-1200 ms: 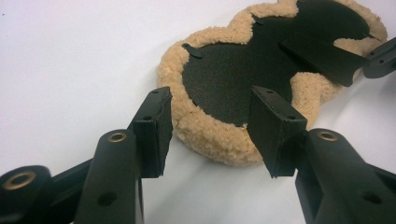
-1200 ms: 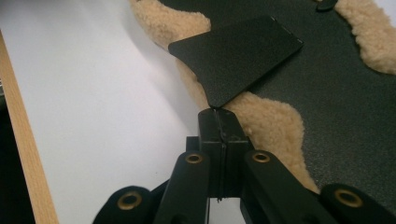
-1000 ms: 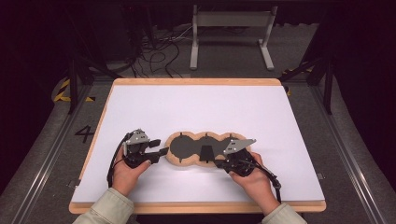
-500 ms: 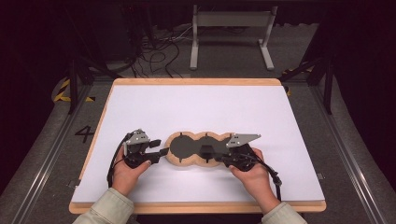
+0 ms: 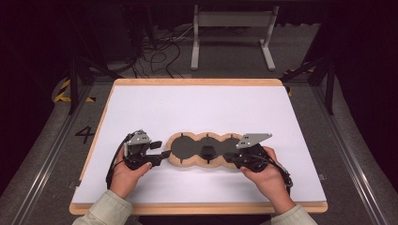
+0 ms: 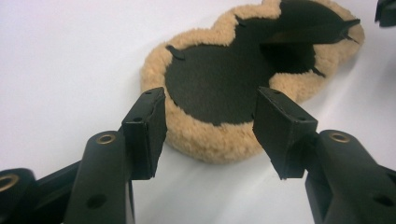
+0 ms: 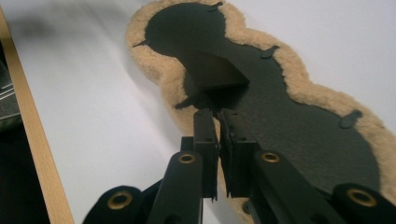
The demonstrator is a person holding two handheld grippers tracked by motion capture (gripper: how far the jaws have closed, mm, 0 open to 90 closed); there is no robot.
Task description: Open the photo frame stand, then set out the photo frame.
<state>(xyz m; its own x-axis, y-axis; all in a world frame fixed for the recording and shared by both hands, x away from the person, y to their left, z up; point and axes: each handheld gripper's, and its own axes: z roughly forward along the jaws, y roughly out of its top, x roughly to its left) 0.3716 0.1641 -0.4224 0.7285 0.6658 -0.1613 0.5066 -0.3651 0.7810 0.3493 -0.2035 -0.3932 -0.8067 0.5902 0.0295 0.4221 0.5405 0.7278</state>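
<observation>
White surface with wooden rim, dark floor and cables beyond.

Nearest: two hands entering from the bottom edge, one gripper each.

Left gripper: jaws spread apart and just widened further, straddling the left end lobe of the pad without pressing; released.

Right gripper: jaws nearly together, just eased slightly, pinching a thin black flap at the right end of the pad's backing; flap edge raised off the pad.

Fleece pad: three-lobed, tan pile rim, black backing facing up, lying flat between the grippers on the near half of the surface. Long axis left to right, parallel to the near edge.

Beyond: bare white sheet, then a metal stand on the floor.
</observation>
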